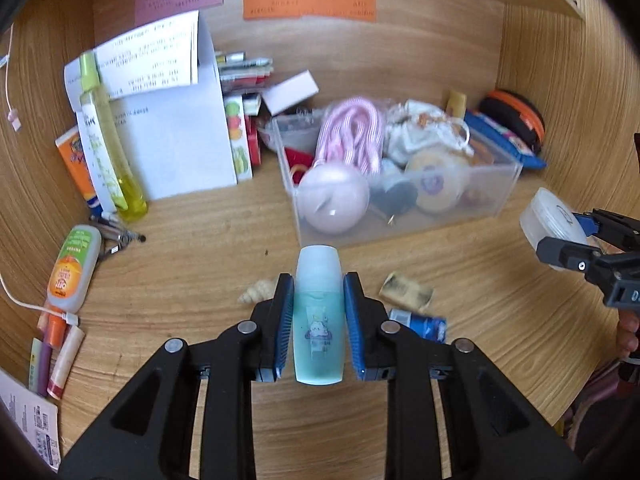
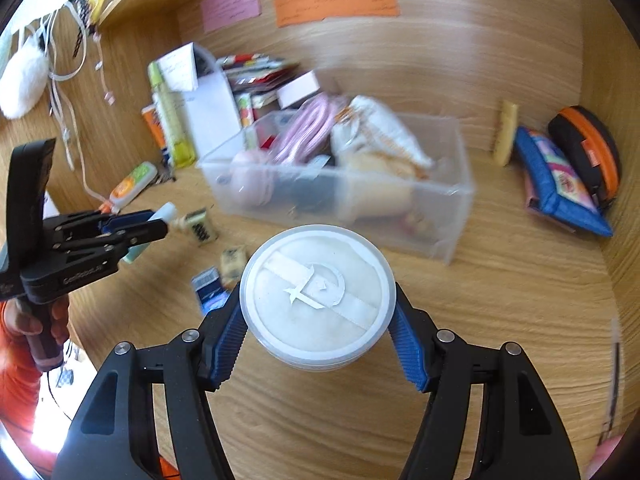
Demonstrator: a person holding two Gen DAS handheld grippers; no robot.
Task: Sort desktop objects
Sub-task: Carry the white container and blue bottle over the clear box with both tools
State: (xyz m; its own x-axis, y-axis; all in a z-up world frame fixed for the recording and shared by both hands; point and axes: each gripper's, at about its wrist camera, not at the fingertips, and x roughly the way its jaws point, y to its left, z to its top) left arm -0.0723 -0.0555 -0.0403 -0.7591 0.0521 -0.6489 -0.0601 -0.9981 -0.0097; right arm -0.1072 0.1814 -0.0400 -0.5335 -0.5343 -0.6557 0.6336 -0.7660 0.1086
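A: Left gripper (image 1: 319, 312) state?
B: Clamped on teal bottle (image 1: 319, 320), cloud cartoon label, text unreadable. Long axis along my fingers, cap toward bin (image 1: 400, 216).
A: Right?
B: Right gripper (image 2: 318, 334) grips round tub (image 2: 318, 296), lid up, above desk (image 2: 500, 300) near front of bin.

Ball (image 1: 333, 197) in bin (image 1: 404, 220) (front-left)
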